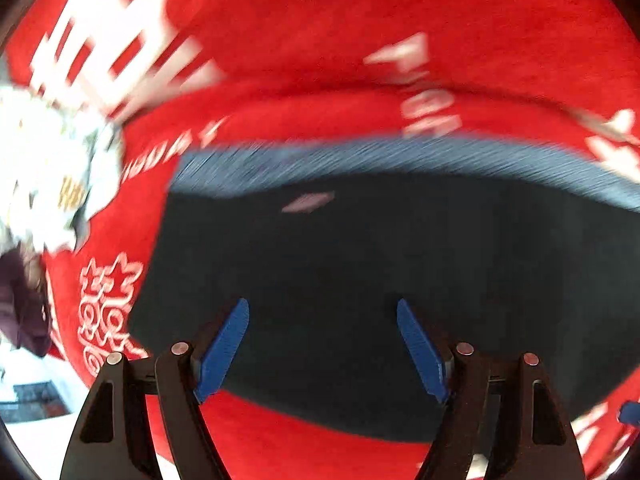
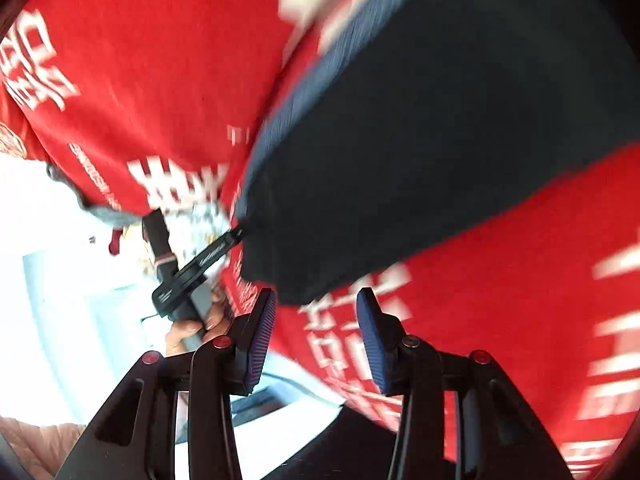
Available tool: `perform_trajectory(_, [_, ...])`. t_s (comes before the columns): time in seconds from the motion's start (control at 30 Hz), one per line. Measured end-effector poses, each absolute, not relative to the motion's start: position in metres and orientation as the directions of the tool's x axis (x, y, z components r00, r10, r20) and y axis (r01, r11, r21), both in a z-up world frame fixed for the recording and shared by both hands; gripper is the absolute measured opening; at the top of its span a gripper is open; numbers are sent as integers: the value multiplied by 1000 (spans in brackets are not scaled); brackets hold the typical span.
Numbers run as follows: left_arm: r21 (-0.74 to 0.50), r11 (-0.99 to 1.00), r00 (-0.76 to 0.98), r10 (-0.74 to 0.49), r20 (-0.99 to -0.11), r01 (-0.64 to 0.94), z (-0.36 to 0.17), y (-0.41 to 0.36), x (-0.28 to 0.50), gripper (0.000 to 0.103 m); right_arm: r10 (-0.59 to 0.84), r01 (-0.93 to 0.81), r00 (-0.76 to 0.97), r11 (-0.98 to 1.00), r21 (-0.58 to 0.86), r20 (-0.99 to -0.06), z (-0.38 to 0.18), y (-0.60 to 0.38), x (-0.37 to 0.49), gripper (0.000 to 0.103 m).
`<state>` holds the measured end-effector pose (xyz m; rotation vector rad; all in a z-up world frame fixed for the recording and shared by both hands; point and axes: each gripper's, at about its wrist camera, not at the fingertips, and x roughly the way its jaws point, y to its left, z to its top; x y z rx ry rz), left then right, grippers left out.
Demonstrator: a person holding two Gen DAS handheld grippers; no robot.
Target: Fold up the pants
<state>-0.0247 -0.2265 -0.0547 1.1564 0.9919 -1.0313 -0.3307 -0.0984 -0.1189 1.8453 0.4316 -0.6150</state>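
A: Left wrist view: the left gripper has fingers apart, empty, above the dark pants filling the lower centre on the red cloth.

B: The right gripper is also apart, empty; the pants stretch toward upper right. Blur hides their edges.

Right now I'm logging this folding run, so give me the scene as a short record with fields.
surface: red cloth with white characters
garment: dark pants, lying on the red cloth, a ribbed blue-grey band along one edge
left gripper: open, above the pants, nothing between its pads
right gripper: open, nothing held, over the near edge of the pants
other gripper in right view: left gripper at the corner of the pants, contact unclear
image quality: blurred
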Motion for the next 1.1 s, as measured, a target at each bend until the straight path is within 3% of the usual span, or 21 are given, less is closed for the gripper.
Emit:
perform_trajectory(0.07, [109, 145, 130, -145, -981, 983, -65, -215, -5, 86, 0, 537, 817, -368, 760, -577, -138, -94, -299, 47])
perform_trajectory(0.3, [-2, 67, 9, -174, -985, 998, -77, -209, 12, 86, -52, 525, 794, -441, 727, -605, -166, -96, -253, 45])
perform_trajectory(0.33, [-23, 69, -11, -171, -985, 997, -78, -208, 15, 86, -61, 526, 789, -445, 725, -611, -162, -93, -252, 41])
perform_trajectory(0.37, [-33, 70, -21, -169, -985, 997, -82, -208, 22, 86, -71, 532, 781, -444, 721, -620, -161, -95, -250, 16])
perform_trajectory(0.4, [-39, 64, -28, -168, -985, 997, -82, -206, 24, 86, -76, 548, 767, -441, 711, -638, -157, -100, -246, 9])
perform_trajectory(0.53, [-55, 54, -44, -181, -983, 997, -94, -199, 44, 86, -79, 646, 708, -330, 688, -702, -127, -107, -239, 8])
perform_trajectory(0.63, [-50, 77, -37, -159, -987, 996, -92, -194, 53, 86, 37, 745, 608, -371, 555, -793, -154, -86, -241, 6])
perform_trajectory(0.67, [-37, 74, -26, -153, -988, 997, -89, -193, 58, 85, 52, 740, 606, -402, 539, -793, -160, -78, -246, 0])
perform_trajectory(0.7, [-31, 67, -20, -160, -987, 997, -82, -190, 64, 85, 70, 739, 605, -421, 527, -793, -160, -71, -250, 0])
perform_trajectory(0.73, [-34, 69, -21, -177, -984, 997, -75, -185, 76, 85, 81, 747, 597, -419, 516, -798, -155, -68, -251, 7])
perform_trajectory(0.83, [-60, 108, -37, -204, -978, 992, -61, -181, 115, 85, 137, 823, 539, -295, 485, -831, -125, -76, -238, 11])
perform_trajectory(0.93, [-66, 171, -27, -220, -975, 983, -57, -181, 161, 85, 127, 861, 507, -27, 507, -853, -86, -124, -188, 29])
perform_trajectory(1.0, [-84, 202, -40, -215, -976, 976, -63, -183, 189, 85, 109, 850, 492, 157, 504, -864, -70, -169, -137, 66])
perform_trajectory(1.1, [-141, 191, -104, -193, -976, 971, -82, -191, 218, 85, 127, 782, 472, 397, 481, -872, -73, -223, -57, 65])
